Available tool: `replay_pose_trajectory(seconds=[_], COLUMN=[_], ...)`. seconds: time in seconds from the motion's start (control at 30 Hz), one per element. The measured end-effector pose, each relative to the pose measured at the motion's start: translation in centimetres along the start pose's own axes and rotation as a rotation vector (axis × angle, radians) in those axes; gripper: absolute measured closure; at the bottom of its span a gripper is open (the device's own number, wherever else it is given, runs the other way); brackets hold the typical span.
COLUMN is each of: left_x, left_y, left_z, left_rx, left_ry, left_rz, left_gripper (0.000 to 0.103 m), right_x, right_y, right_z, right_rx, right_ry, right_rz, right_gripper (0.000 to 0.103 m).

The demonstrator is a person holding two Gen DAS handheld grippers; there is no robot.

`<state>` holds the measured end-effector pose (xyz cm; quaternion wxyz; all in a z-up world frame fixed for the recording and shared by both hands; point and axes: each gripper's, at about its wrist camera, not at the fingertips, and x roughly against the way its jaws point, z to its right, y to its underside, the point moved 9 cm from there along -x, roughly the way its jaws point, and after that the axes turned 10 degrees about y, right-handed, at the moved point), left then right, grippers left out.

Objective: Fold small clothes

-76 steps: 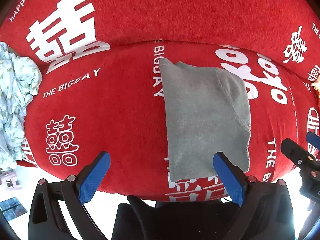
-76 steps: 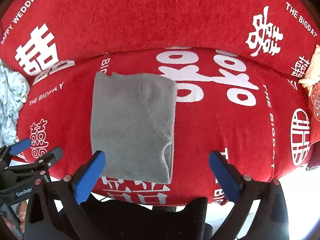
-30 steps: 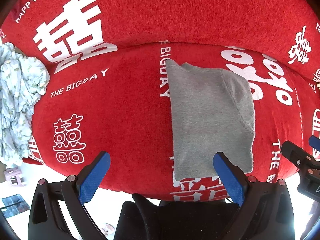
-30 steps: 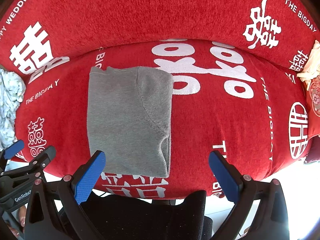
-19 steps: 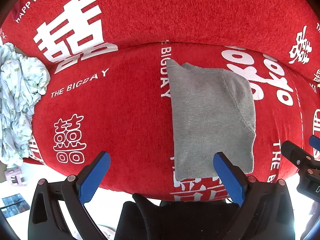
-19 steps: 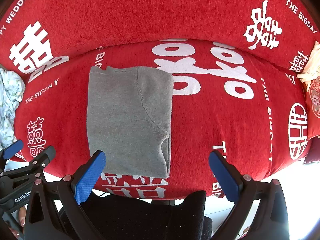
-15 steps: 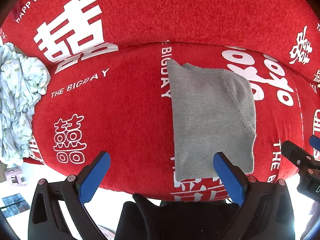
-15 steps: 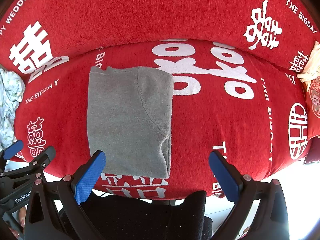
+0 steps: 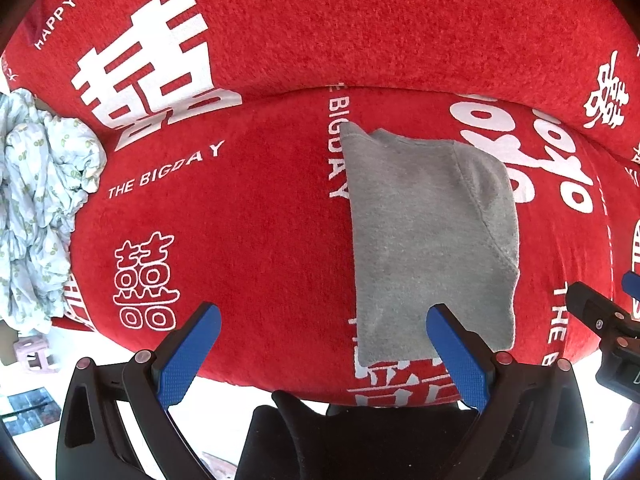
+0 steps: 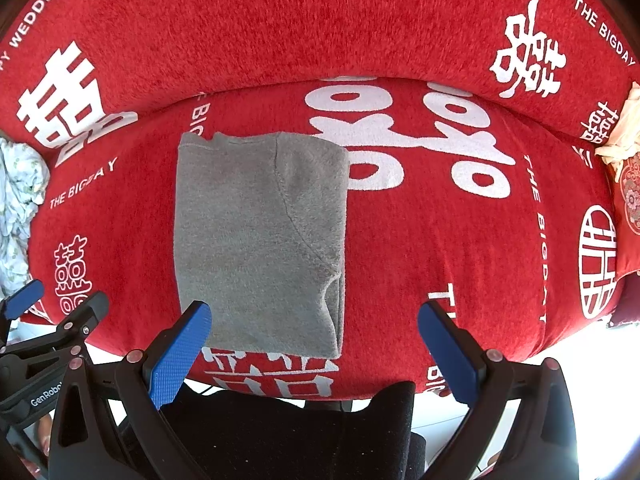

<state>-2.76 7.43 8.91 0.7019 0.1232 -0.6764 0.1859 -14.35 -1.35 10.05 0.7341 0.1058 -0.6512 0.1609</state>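
folded grey garment (image 10: 256, 240), red sofa (image 10: 400, 20), claws spread

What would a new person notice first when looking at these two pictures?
First comes the red sofa cover with big white wedding characters and words like THE BIGDAY, which fills both views. On the seat lies a grey garment, folded into a neat rectangle near the front edge. The left gripper and right gripper both stand wide open and hold nothing, and a crumpled pale printed cloth sits at the far left.
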Motion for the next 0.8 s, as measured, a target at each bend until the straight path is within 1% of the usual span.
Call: replay_pose_trajectory(seconds=[0.33, 0.57, 0.63, 0.7, 0.8], left_x=[0.0, -0.3, -0.3, 0.0, 0.0], left_y=[-0.1, 0.0, -0.1, -0.3, -0.4], left_z=[-0.2, -0.5, -0.4, -0.2, 0.2], left_rx=[0.017, 0.040, 0.043, 0.033, 0.025], left_ry=[0.004, 0.007, 0.016, 0.030, 0.040], left_rz=[0.005, -0.009, 0.002, 0.028, 0.030], left_gripper=[0.000, 0.000, 0.000, 0.000, 0.000], right_x=[-0.4, -0.7, -0.8, -0.9, -1.1], right_y=[0.0, -0.1, 0.0, -0.1, -0.2], right_z=[0.0, -0.2, -0.3, -0.3, -0.2], right_rx=[0.011, 0.020, 0.024, 0.028, 0.031], right_ry=[0.002, 0.000, -0.001, -0.003, -0.003], right_rz=[-0.008, -0.014, -0.015, -0.018, -0.022], right_gripper=[0.000, 0.000, 0.000, 0.000, 0.000])
